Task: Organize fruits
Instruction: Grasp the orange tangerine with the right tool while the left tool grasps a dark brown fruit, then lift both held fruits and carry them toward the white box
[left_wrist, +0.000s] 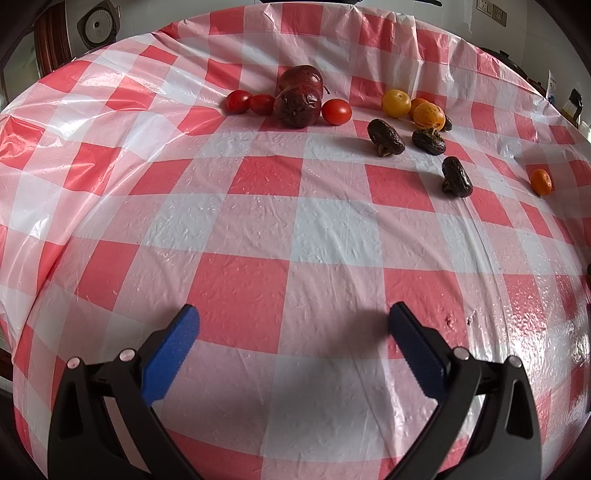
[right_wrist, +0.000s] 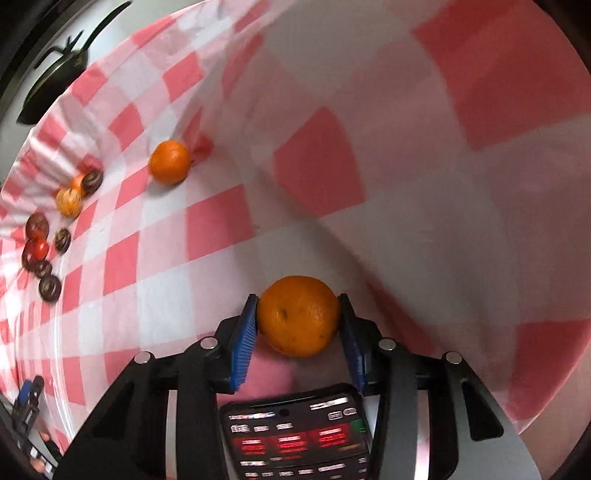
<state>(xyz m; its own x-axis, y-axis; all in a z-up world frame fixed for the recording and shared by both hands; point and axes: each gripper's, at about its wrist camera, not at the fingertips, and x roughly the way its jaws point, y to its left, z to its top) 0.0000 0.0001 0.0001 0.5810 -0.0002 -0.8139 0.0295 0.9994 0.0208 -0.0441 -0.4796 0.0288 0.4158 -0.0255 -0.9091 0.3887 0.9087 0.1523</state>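
My left tongs (left_wrist: 293, 325) hung wide apart over the checked surface (left_wrist: 332, 236), holding nothing. Far ahead of them on the left sat two red tomatoes (left_wrist: 250, 102) side by side, touching a dark red fruit (left_wrist: 298, 106) with a second dark red one (left_wrist: 301, 78) behind it, and a third tomato (left_wrist: 336, 112) just to its right. Further right was a yellow fruit (left_wrist: 396, 103) and a speckled orange one (left_wrist: 428, 115), with three dark wrinkled dates (left_wrist: 386, 137) spread in front of them. A lone small orange (left_wrist: 541, 181) lay well apart near the right edge.

From my right wrist view, the same cluster (right_wrist: 48, 236) showed blurred at far left, and a loose orange (right_wrist: 170, 161) lay on the cloth (right_wrist: 207, 221) nearer the middle. My right tongs (right_wrist: 298, 317) were closed narrow on a mandarin (right_wrist: 298, 316), both blue pads (right_wrist: 243, 339) pressed to its sides, above the cloth. A lit phone screen (right_wrist: 295, 435) sat below the tongs.
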